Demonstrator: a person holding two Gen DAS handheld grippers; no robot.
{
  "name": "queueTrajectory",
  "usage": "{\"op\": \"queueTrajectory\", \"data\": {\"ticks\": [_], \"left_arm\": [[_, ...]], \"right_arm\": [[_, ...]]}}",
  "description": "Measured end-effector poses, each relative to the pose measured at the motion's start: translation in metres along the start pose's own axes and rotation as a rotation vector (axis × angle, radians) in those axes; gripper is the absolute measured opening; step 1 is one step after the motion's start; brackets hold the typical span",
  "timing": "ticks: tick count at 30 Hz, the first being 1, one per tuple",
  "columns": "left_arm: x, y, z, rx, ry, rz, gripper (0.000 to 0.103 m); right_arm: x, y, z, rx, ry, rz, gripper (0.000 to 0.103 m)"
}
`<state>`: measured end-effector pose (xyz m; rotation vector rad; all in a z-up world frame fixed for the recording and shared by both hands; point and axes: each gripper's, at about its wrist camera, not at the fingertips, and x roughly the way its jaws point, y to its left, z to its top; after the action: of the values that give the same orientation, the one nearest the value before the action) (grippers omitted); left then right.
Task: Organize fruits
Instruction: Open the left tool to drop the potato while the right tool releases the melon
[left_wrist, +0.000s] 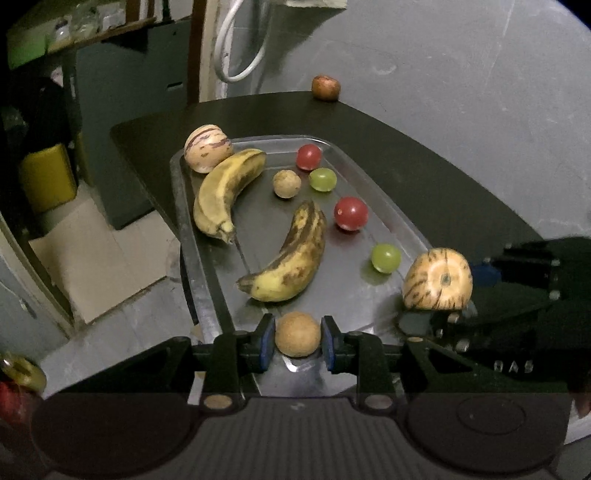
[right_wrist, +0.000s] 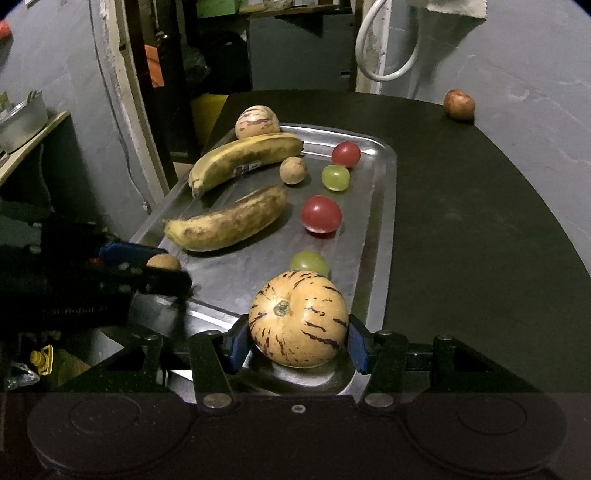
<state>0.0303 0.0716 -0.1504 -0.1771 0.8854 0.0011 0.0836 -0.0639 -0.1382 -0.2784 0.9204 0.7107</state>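
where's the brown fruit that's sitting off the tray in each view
Left wrist view: the brown fruit sits top centre, at the far edge of the dark table, beyond the tray.
Right wrist view: the brown fruit sits upper right, at the far table edge.
Shared landmark: the white cable loop hanging on the wall, to its left in both.

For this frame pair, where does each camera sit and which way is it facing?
Left wrist: rides on the left gripper, angled down over the near end of the metal tray; its own fingers pinch a small brown fruit, and the right gripper shows at right.
Right wrist: rides on the right gripper, angled down along the tray; its fingers clamp a striped melon, and the left gripper shows at left.
Shared: tray, two bananas, the red and green fruits, both held fruits.
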Motion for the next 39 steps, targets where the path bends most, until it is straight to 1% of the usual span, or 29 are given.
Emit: {"op": "queueTrajectory", "data": {"ticks": [6,9,14,17,19,21,24,27,30,34,39], "left_arm": [[0.0,-0.001,0.001,-0.007,0.002,0.001,0.032],[-0.001,-0.002,0.002,-0.013,0.0,0.005,0.036],[-0.003,-0.001,0.005,-0.024,-0.009,0.01,0.037],[-0.006,-0.002,0.008,-0.036,-0.018,0.009,0.042],[-0.01,-0.003,0.012,-0.042,-0.034,0.009,0.051],[-0.014,-0.004,0.016,-0.045,-0.051,0.011,0.058],[-0.023,-0.006,0.022,-0.05,-0.075,0.014,0.064],[-0.032,-0.009,0.029,-0.05,-0.099,0.013,0.074],[-0.041,-0.013,0.033,-0.046,-0.12,0.011,0.086],[-0.057,-0.018,0.036,-0.046,-0.153,0.011,0.094],[-0.071,-0.017,0.042,-0.047,-0.185,0.006,0.099]], "right_arm": [[0.001,-0.001,0.0,0.008,0.001,0.008,0.055],[0.001,-0.001,0.0,0.01,-0.001,0.007,0.055],[-0.005,-0.003,0.002,0.012,-0.034,-0.008,0.062],[-0.01,-0.006,0.004,0.017,-0.047,-0.018,0.063],[-0.017,-0.009,0.006,0.025,-0.064,-0.023,0.065],[-0.027,-0.011,0.007,0.032,-0.086,-0.03,0.068],[-0.04,-0.015,0.009,0.045,-0.119,-0.037,0.071],[-0.052,-0.016,0.01,0.054,-0.146,-0.044,0.075],[-0.062,-0.015,0.01,0.065,-0.166,-0.05,0.081],[-0.076,-0.012,0.008,0.081,-0.2,-0.054,0.085],[-0.099,-0.008,0.008,0.101,-0.244,-0.068,0.091]]}}
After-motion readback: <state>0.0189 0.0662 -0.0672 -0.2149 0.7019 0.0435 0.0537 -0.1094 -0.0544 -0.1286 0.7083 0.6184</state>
